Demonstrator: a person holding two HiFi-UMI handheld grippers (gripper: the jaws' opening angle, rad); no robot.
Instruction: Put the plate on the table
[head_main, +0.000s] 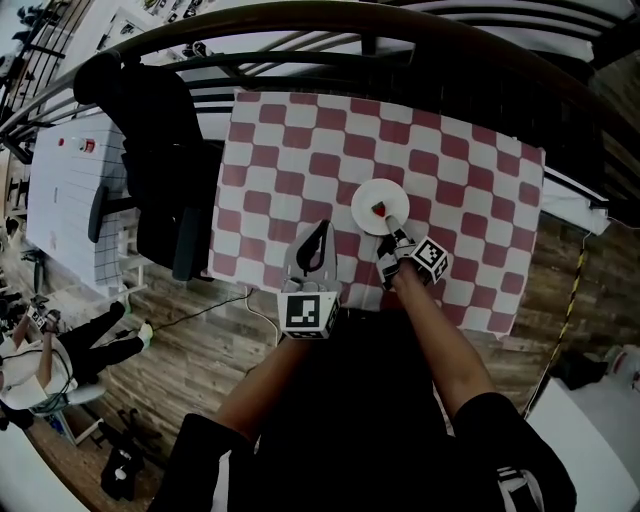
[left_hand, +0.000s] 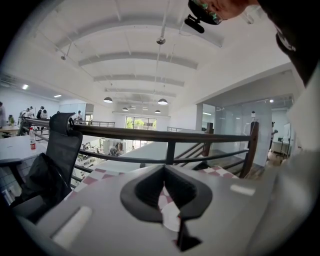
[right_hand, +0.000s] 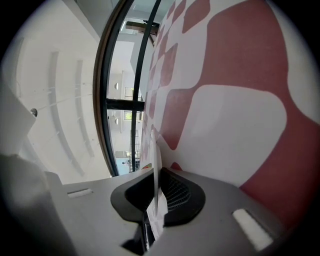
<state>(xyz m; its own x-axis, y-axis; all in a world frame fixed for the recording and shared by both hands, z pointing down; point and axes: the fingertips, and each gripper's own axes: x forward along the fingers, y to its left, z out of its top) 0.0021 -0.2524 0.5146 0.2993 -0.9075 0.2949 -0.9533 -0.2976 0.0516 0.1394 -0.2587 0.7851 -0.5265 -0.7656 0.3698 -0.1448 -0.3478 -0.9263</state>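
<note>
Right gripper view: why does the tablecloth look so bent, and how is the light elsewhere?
Right gripper view: the wide lens bulges the tablecloth and bows the railing; the plate edge is in focus. Left gripper view: ceiling bright, washed out. Head view: dim, dark corners.

plate (head_main: 381, 206) over table (head_main: 300, 150), chair (head_main: 160, 180) left of it

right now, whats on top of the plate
A small red piece, too small to identify, lies on the plate. The right gripper clamps the near rim, hiding that edge.
</note>
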